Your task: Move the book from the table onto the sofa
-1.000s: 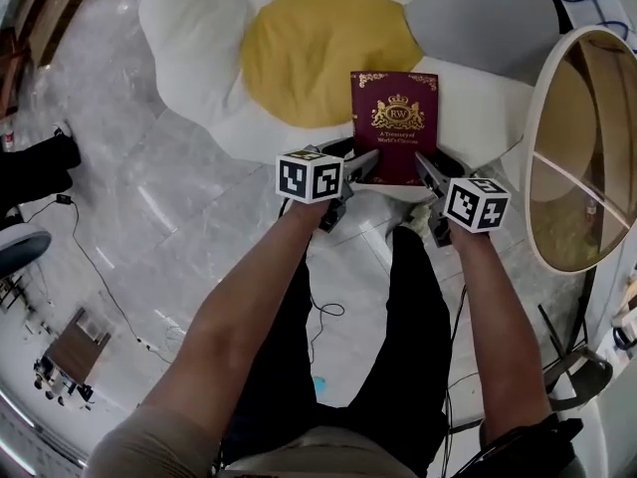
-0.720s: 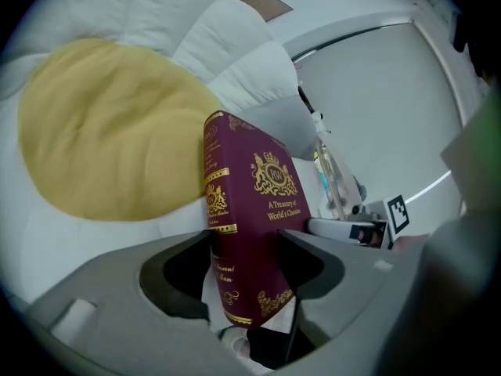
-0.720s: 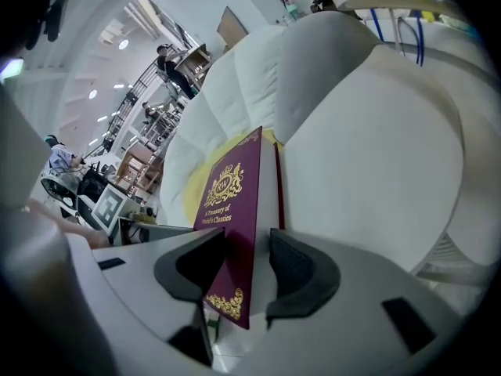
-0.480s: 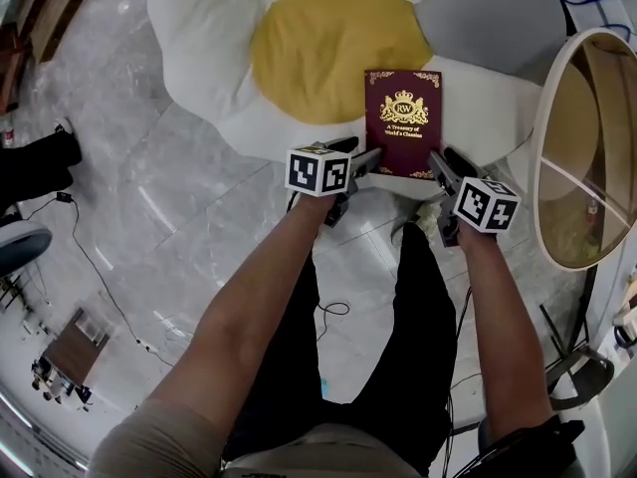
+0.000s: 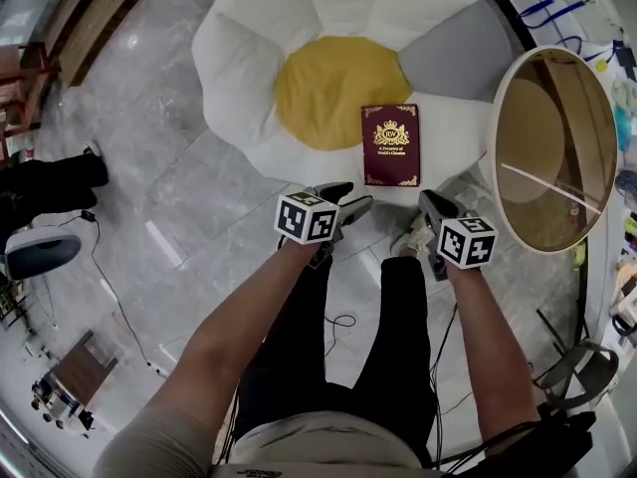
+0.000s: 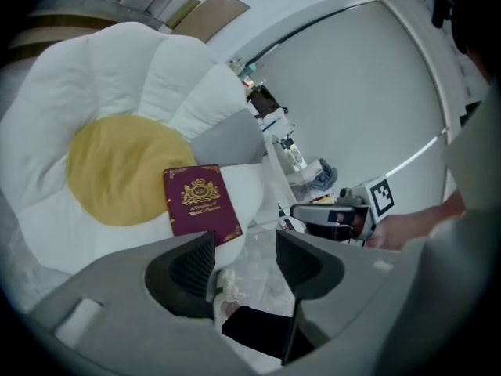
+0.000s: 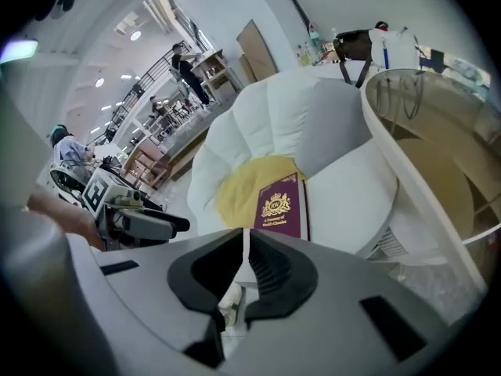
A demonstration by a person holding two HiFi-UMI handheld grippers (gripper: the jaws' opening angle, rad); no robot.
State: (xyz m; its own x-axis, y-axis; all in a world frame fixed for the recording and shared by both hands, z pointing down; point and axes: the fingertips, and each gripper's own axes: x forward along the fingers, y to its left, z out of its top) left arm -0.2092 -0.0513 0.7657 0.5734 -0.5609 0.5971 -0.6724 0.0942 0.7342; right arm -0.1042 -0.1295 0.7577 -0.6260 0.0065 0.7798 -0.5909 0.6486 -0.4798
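Observation:
The dark red book [image 5: 390, 144] with gold print lies flat on a white front petal of the flower-shaped sofa [image 5: 249, 38], beside its yellow centre. It also shows as the book [image 6: 202, 202] and the book [image 7: 280, 204], ahead of each gripper. My left gripper [image 5: 348, 198] hovers short of the book's near left corner, its jaws open and empty [image 6: 244, 249]. My right gripper [image 5: 433, 203] hangs near the book's right corner, clear of it. Its jaws are closing, almost together, with nothing between them [image 7: 243, 245].
A round white-rimmed table [image 5: 497, 108] with a brown glass top stands right of the sofa. The person's legs and a shoe [image 5: 406, 240] are below the grippers on the marble floor. Cables [image 5: 340, 322] trail there. A dark shape [image 5: 50, 182] lies at far left.
Both grippers have drawn back from the book's near edge toward the person. The book stays on the sofa. The right jaws have come together.

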